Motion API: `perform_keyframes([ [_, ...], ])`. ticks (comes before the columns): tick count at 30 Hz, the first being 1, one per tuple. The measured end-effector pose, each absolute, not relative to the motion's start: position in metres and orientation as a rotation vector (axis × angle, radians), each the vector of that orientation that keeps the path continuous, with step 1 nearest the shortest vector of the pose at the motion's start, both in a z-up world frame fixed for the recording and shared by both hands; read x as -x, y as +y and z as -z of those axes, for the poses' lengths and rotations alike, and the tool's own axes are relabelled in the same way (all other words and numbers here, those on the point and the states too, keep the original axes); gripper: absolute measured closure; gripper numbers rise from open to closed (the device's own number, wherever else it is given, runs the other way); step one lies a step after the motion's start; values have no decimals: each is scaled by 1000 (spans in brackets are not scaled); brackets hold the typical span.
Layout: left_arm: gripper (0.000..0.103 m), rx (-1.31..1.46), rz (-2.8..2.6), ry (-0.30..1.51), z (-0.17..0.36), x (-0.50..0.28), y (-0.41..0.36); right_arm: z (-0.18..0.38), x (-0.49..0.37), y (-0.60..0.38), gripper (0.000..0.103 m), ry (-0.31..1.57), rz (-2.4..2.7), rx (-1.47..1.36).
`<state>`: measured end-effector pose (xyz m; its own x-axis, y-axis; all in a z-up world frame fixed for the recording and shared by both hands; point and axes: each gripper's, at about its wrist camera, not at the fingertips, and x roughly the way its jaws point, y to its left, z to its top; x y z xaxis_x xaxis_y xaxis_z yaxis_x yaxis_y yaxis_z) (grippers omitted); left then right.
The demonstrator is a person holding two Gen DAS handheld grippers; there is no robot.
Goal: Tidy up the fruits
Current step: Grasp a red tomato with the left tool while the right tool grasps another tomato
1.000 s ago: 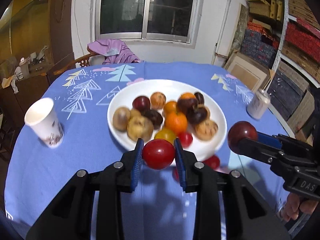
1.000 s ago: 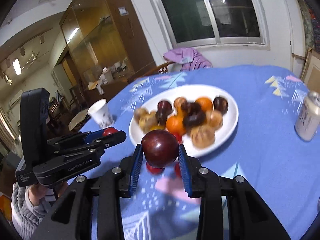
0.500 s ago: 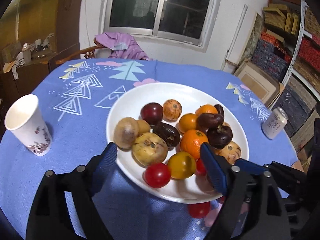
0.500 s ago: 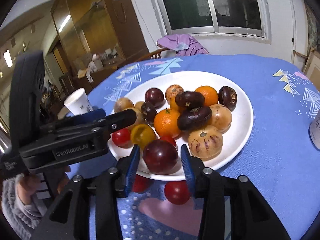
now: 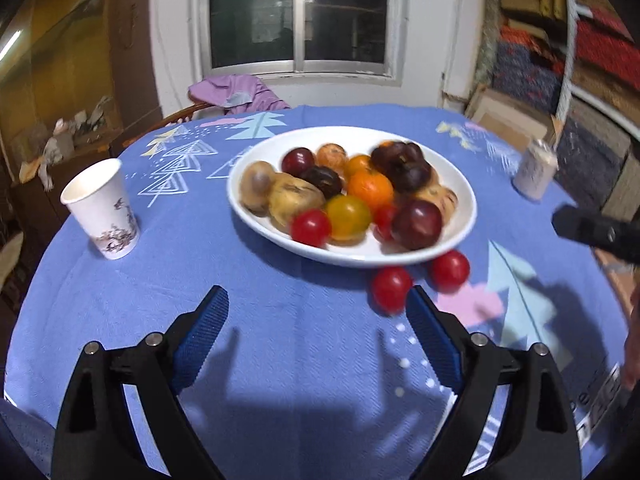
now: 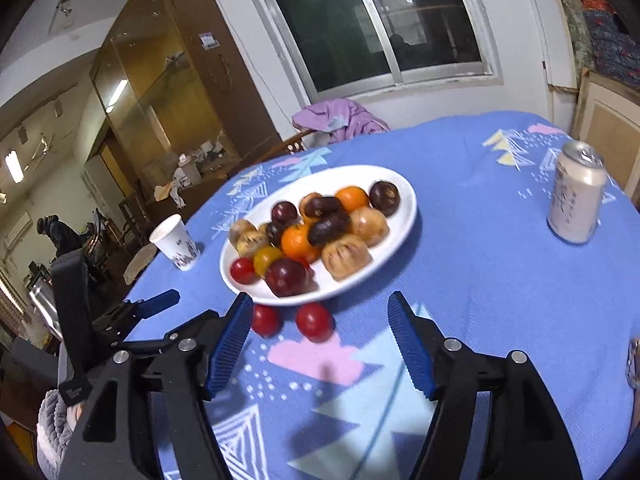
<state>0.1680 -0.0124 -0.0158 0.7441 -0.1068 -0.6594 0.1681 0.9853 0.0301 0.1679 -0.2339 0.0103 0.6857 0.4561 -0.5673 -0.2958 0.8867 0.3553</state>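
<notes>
A big white plate [image 6: 404,216] holds a pile of fruits: orange ones, dark purple ones, brownish ones, a yellow one [image 5: 347,217], a small red one [image 5: 311,227] and a dark red plum [image 5: 417,224] at its near edge. Two more small red fruits [image 6: 314,321] lie on the blue cloth just beside the plate's near rim.

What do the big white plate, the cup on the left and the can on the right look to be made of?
The plate looks like glazed ceramic, or possibly melamine: smooth, glossy white, with a thick rim. The cup looks like matte paper: thin rolled lip, printed picture on its side. The can looks like aluminium: shiny silver top with a pull-tab opening and a pale printed body.
</notes>
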Motion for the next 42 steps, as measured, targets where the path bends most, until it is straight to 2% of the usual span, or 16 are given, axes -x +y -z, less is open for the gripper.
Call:
perform_keyframes([
  [4,15,-203,148,727,26,-167,-35,-7,-168,-238,32,710,-423,-260],
  [16,15,-131,142,804,33,-206,-42,5,-172,-226,32,757,-428,-214],
  [17,17,-126,147,802,33,-207,-42,6,-171,-225,32,759,-429,-210],
  [19,31,-120,167,811,33,-210,-43,6,-171,-224,32,761,-429,-207],
  [24,35,-108,202,827,35,-211,-44,7,-172,-225,32,768,-427,-211],
  [26,42,-112,217,833,36,-212,-47,9,-172,-224,32,774,-427,-208],
  [27,52,-112,226,840,38,-212,-48,9,-173,-224,32,777,-426,-203],
  [30,63,-98,264,861,41,-214,-49,12,-175,-220,32,788,-426,-185],
  [32,65,-92,272,861,41,-214,-49,15,-175,-218,32,794,-428,-177],
  [34,74,-79,287,856,40,-214,-48,16,-176,-217,32,796,-427,-169],
  [42,74,-75,285,861,39,-206,-40,21,-177,-211,32,802,-434,-148],
])
